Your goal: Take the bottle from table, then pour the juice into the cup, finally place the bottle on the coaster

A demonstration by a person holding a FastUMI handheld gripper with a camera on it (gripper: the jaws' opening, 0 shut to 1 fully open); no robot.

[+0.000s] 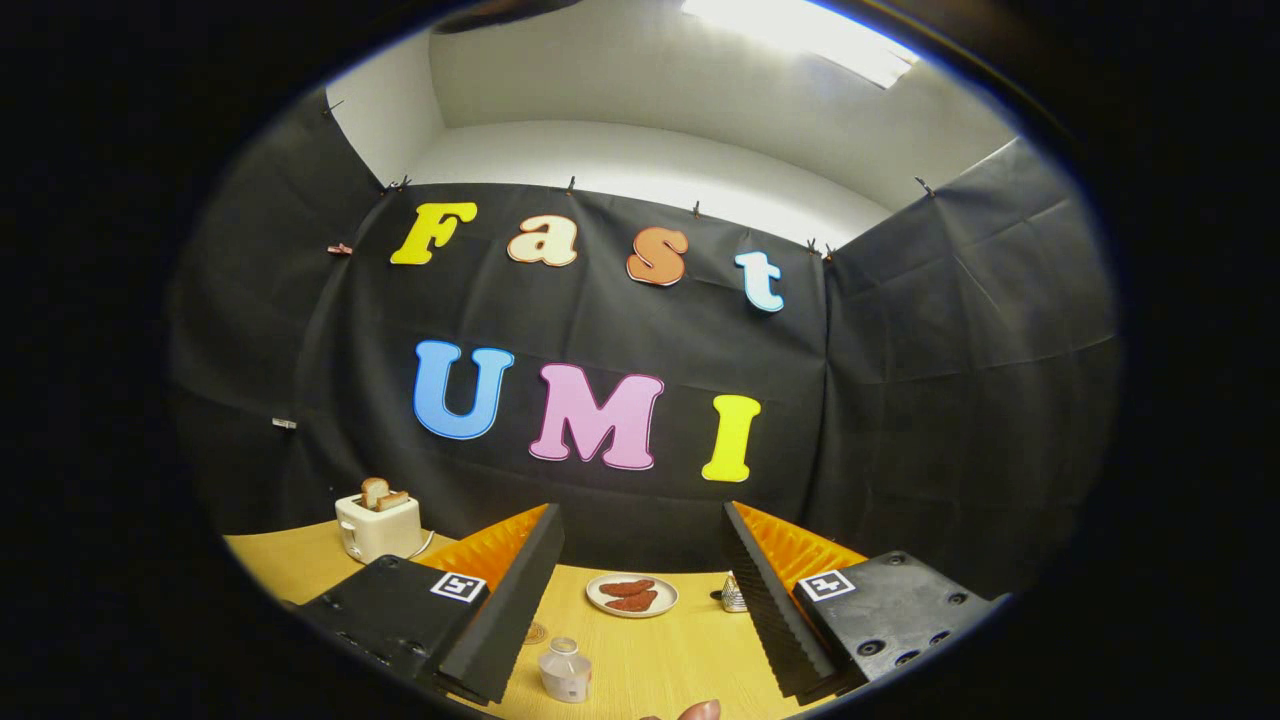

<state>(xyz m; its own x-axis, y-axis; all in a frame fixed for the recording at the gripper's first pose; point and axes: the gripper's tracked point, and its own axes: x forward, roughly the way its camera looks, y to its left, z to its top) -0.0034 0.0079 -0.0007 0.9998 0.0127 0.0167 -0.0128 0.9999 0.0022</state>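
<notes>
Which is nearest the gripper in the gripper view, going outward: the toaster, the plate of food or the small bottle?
1. Small bottle, between the open gripper's fingers, nearer the left one.
2. Plate of food, beyond the bottle, mid-table.
3. Toaster, far left by the wall.

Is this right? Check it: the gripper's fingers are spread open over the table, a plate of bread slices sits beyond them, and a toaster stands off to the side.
One thing is wrong. In the gripper view the plate holds reddish sausage-like pieces, not bread; the bread slices stand in the toaster. The rest holds: the gripper is open over the table, with the plate beyond the fingers.
</notes>
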